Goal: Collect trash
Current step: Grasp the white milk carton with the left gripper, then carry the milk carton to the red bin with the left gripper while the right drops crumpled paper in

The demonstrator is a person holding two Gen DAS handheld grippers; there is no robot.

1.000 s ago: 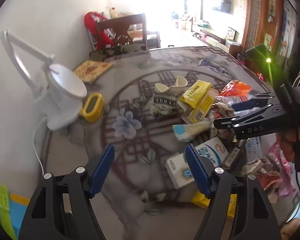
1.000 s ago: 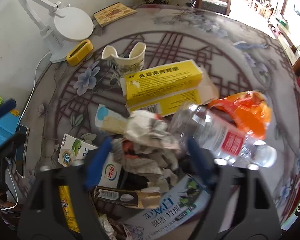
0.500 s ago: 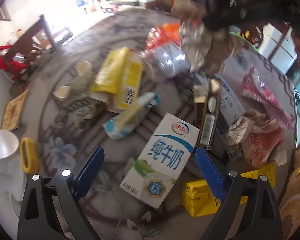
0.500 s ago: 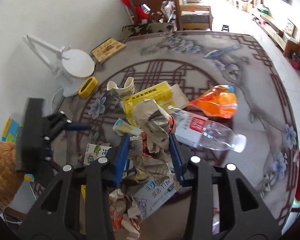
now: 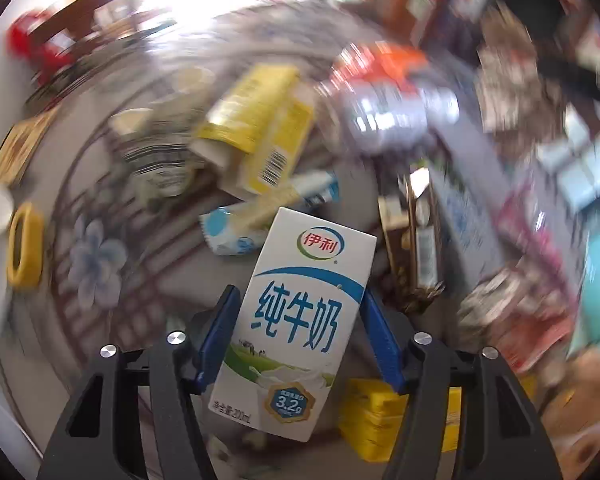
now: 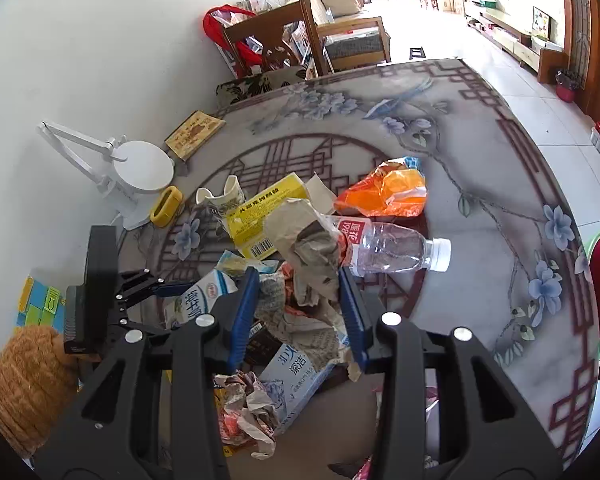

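A white and blue milk carton (image 5: 296, 360) stands between the blue pads of my left gripper (image 5: 300, 300). Its jaws are closing and the pads press on both sides of the carton, which stays sharp while the table behind blurs. The right wrist view shows the same carton (image 6: 198, 300) in the left gripper (image 6: 172, 304) at the left of the trash pile. My right gripper (image 6: 298, 276) is shut on a crumpled wad of brown paper (image 6: 308, 248), held above the pile.
On the patterned table (image 6: 500, 240) lie a clear plastic bottle (image 6: 388, 248), an orange bag (image 6: 384, 194), a yellow box (image 6: 260, 212), a crushed cup (image 6: 220, 200) and a blue tissue pack (image 6: 300, 372). A white lamp (image 6: 140, 168) stands by the wall. An orange knit sleeve (image 6: 24, 380) is at lower left.
The left gripper came down over the milk carton and narrowed onto its sides. The right gripper closed on the crumpled paper and raised it off the pile.
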